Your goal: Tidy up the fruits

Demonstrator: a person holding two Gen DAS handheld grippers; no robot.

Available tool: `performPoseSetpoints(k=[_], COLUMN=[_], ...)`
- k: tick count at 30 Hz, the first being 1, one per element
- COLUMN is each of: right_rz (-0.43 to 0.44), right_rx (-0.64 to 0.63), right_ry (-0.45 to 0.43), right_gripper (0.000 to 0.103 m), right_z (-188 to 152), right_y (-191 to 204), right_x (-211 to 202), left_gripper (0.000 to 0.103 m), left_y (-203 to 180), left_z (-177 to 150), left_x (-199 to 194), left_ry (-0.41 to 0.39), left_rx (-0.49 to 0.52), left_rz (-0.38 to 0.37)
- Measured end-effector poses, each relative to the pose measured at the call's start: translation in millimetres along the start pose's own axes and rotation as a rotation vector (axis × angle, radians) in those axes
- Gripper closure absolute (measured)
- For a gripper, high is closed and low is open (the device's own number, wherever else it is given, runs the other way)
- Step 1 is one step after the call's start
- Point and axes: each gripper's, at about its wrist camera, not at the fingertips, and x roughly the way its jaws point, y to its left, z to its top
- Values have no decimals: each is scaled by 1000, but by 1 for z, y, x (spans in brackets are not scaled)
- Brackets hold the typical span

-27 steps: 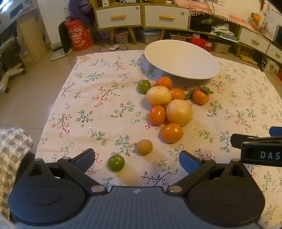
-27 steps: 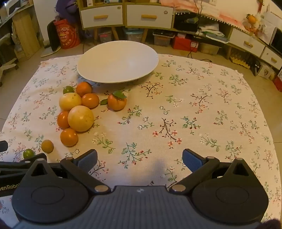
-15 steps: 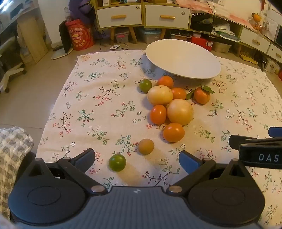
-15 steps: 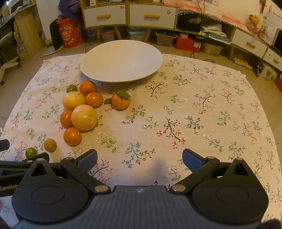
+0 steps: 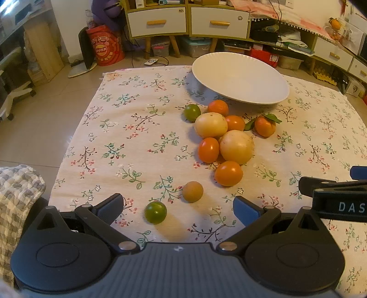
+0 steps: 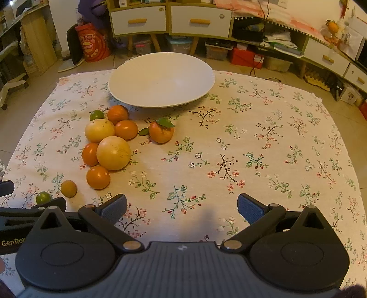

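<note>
A wide white plate (image 5: pixel 240 80) stands at the far side of the floral cloth; it also shows in the right wrist view (image 6: pixel 160 84). Several fruits lie in a cluster in front of it: two pale yellow ones (image 5: pixel 237 146), oranges (image 5: pixel 229 173), a leafed tangerine (image 5: pixel 265 126) and a green lime (image 5: pixel 192 112). A small brown fruit (image 5: pixel 192 191) and a second green lime (image 5: pixel 155 212) lie apart, just ahead of my left gripper (image 5: pixel 179 208), which is open and empty. My right gripper (image 6: pixel 182 207) is open and empty over bare cloth.
The floral cloth (image 6: pixel 263 142) covers a low table with floor around it. Drawers and shelves (image 5: pixel 188 20) stand behind. A checked fabric (image 5: pixel 16 197) sits at the left edge. The right gripper's body (image 5: pixel 337 194) is close on the left gripper's right.
Both grippers have shifted slightly forward toward the fruits; the fruits and plate have not moved. Both jaws stay open.
</note>
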Motion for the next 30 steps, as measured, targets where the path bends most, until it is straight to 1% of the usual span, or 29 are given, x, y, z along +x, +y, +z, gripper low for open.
performPoseSetpoints(k=[30], right_rz=[10], right_rx=[11], right_ry=[-18], right_gripper=[0], right_z=[-2], right_y=[-6], right_x=[-10], left_gripper=[16], left_y=[4], left_z=[-3], left_x=[-1], left_ry=[-12], left_rx=[-7], left_rz=[39])
